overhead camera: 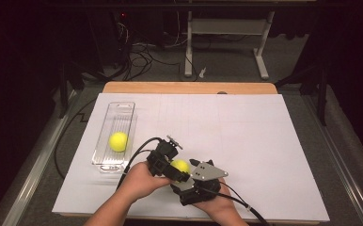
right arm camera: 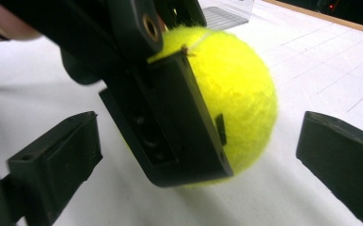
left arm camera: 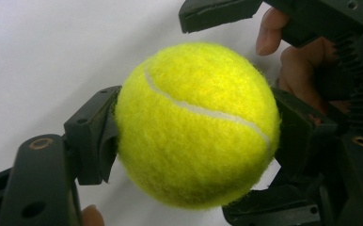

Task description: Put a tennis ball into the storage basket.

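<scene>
A dark room, cables [overhead camera: 139,59] on grey floor, white desk frame [overhead camera: 226,33] behind.

In the high view, lower middle, most of the tennis ball [overhead camera: 180,165] is buried behind the left tongs [overhead camera: 170,167] and the grey plate of the right tongs [overhead camera: 193,176]. The right gripper view has a black jaw covering the ball's left half, and its own jaws run off the frame edges. Both forearms get cut off at the bottom.
</scene>
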### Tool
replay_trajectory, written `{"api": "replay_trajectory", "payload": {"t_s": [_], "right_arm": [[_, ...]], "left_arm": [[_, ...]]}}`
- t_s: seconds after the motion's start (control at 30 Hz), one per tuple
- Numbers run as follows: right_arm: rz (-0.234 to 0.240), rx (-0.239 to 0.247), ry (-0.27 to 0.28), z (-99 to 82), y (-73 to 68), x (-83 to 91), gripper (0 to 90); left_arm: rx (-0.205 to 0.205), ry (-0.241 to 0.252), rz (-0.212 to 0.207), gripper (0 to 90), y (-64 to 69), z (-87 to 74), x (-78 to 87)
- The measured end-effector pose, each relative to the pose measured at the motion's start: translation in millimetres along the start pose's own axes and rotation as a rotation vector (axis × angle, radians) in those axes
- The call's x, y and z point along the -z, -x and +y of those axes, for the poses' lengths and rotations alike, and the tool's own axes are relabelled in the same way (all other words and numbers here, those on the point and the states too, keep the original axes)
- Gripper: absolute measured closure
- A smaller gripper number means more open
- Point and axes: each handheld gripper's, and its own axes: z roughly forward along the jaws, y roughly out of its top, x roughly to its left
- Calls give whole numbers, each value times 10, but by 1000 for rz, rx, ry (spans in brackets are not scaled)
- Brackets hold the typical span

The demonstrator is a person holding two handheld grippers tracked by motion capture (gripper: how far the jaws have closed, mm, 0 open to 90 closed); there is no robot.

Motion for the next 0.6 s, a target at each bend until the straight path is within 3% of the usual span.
{"api": "replay_trajectory", "payload": {"t_s": [0.27,0.37,0.6], "right_arm": [[-4,-4,6,-7,13,7,4],[6,-38,20,-3,26,-9,3],[-9,-11,-5,-10,14,-21,4]], "left_arm": [[5,-1,24,271,-28,-19,35],[12,-2,31,271,-45,-15,27],[27,3,55,271,-84,-46,70]]}}
